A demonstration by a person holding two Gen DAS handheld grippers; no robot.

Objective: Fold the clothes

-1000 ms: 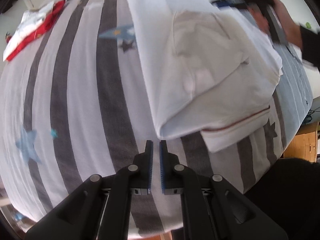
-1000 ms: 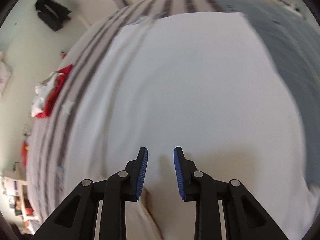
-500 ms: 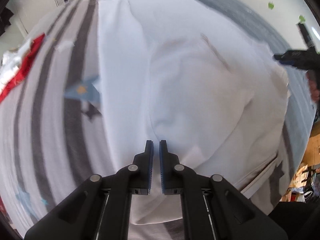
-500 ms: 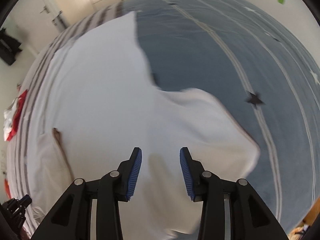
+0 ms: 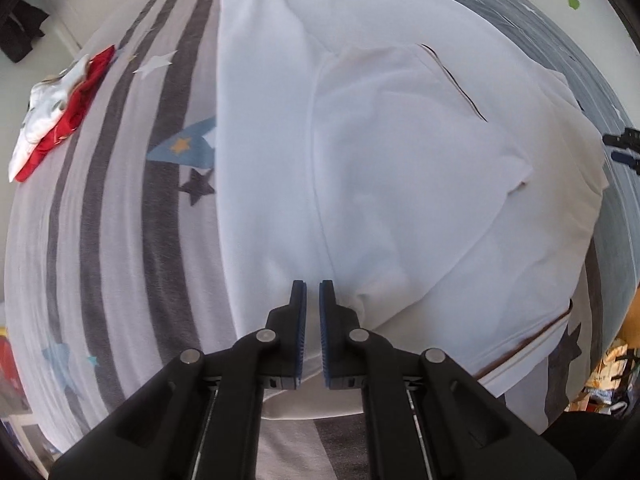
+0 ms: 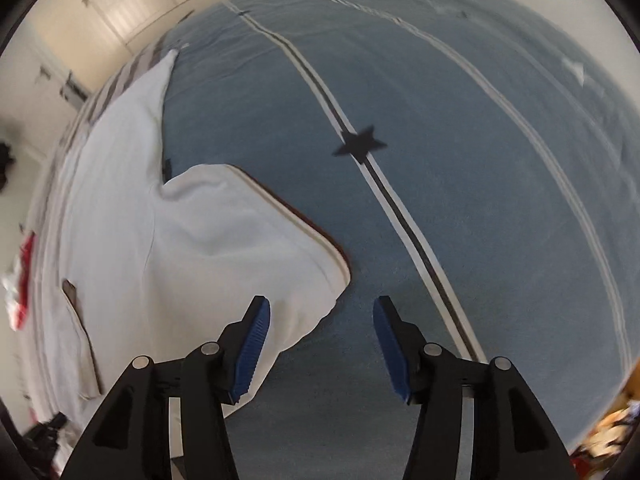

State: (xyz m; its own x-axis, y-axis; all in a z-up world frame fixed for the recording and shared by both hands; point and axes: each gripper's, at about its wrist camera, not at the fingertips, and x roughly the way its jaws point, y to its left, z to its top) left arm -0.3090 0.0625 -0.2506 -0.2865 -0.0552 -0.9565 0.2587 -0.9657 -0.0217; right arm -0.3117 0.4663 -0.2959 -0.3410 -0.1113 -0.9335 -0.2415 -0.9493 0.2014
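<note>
Striped cloth covers the big bed, grey and white on one side, with stars on it. The other side of the bed cover is blue with thin white and black lines and a dark star.

On the bed lies the white shirt. It is spread over the middle, partly on the stripes and partly on the blue. One sleeve is folded in over the body. The other sleeve sticks out onto the blue part, and its edge has a thin dark red line.

Far off on the striped side sits a small pile of red and white clothes.

The left tool points down over the near part of the white shirt. Its two blue pads are almost together, closed, and nothing is between them.

The right tool is over the edge of the sleeve that sticks out. Its jaws are opening. The tip of the sleeve shows under the gap, but the pads do not press on it.
</note>
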